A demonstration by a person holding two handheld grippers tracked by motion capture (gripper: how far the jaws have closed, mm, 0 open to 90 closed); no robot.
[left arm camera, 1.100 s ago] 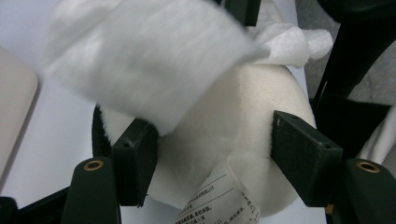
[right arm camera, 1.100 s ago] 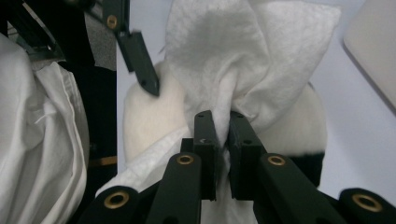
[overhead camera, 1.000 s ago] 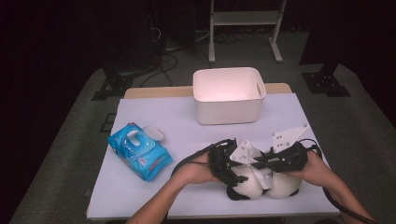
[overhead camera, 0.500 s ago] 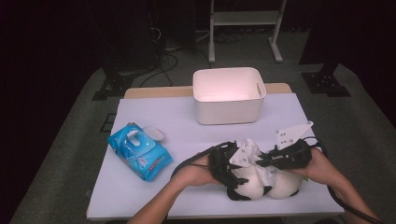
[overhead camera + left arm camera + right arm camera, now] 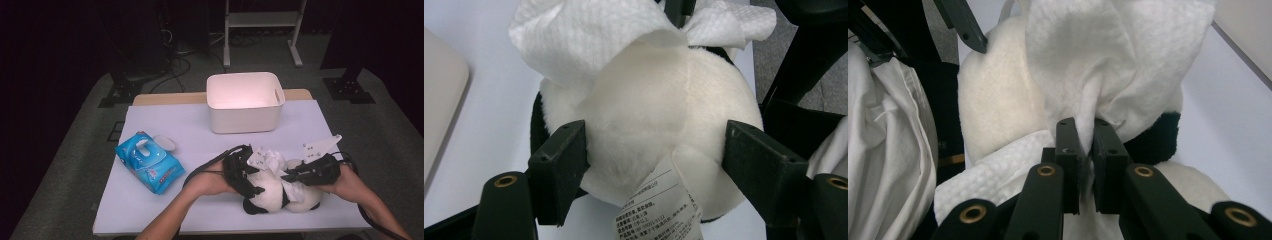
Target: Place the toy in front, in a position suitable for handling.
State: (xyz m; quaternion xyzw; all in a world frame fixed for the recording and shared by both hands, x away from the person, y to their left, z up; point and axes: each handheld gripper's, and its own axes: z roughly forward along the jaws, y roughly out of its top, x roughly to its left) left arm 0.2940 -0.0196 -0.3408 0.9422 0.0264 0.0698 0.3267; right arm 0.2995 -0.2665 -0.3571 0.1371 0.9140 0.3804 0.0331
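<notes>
At the near edge of the table (image 5: 165, 210) the plush panda (image 5: 272, 192) lies on its side. The left gripper (image 5: 656, 165) straddles its white body, jaws spread wide and just been opening, pads at the fur on both sides. The right gripper (image 5: 1086, 142) pinches a white wipe (image 5: 1108, 65) tight and lays it over the toy. Best to steady the panda firmly and drag the wipe in short strokes. Farther off sit the blue wipe pack (image 5: 149, 162) and the white bin (image 5: 245, 102).
</notes>
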